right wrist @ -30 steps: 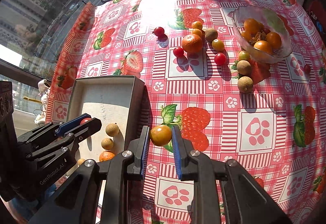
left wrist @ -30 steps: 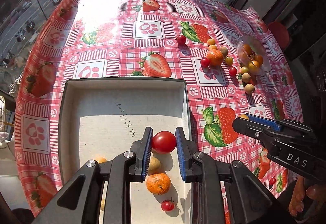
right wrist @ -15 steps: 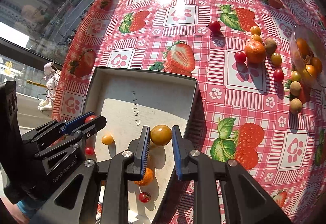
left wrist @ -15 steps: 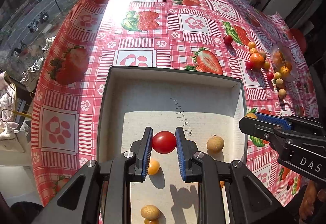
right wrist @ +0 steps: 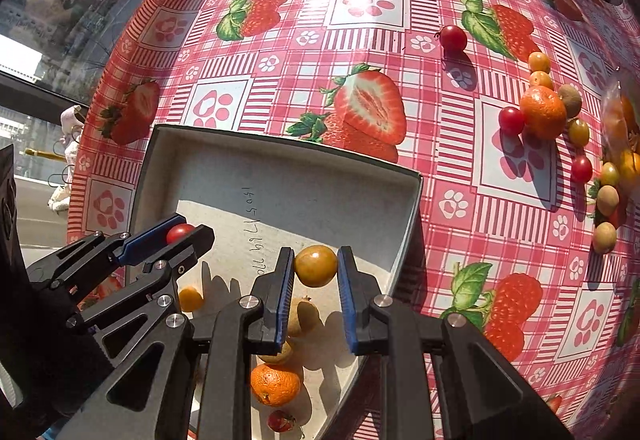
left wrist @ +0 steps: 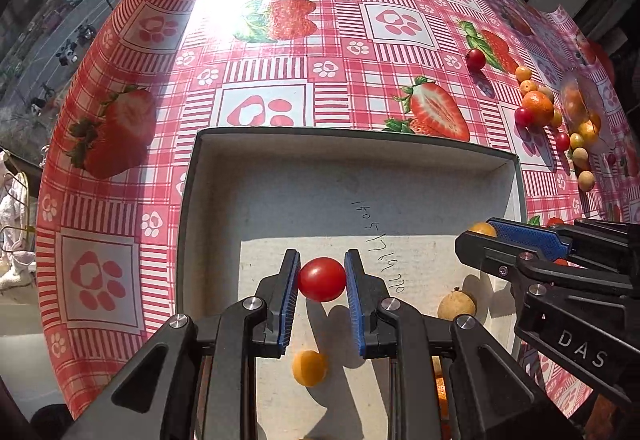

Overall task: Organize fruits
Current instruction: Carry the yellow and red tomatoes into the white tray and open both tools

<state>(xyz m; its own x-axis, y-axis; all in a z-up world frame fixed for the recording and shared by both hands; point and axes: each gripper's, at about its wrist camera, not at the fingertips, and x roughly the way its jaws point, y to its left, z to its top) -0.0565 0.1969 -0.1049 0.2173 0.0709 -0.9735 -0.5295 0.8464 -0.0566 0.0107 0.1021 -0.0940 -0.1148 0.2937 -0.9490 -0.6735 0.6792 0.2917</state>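
Note:
My left gripper (left wrist: 322,280) is shut on a red cherry tomato (left wrist: 322,279) and holds it above the open grey box (left wrist: 344,138). My right gripper (right wrist: 315,267) is shut on a yellow-orange tomato (right wrist: 315,266) over the box's right side (right wrist: 408,224). In the box lie a small yellow fruit (left wrist: 309,367), a tan longan (left wrist: 456,306), a mandarin (right wrist: 275,384) and a small red tomato (right wrist: 281,421). The right gripper also shows in the left wrist view (left wrist: 486,230), and the left gripper in the right wrist view (right wrist: 182,234).
Loose fruit lies on the strawberry-print tablecloth at the right: a mandarin (right wrist: 543,112), red cherry tomatoes (right wrist: 453,38), small yellow fruits (right wrist: 539,62) and longans (right wrist: 604,237). A clear bowl (left wrist: 576,104) with fruit stands at the far right. The table's edge curves along the left.
Both grippers have moved left over the box with their fruits still held. The right gripper came from above the tablecloth to over the box's right side.

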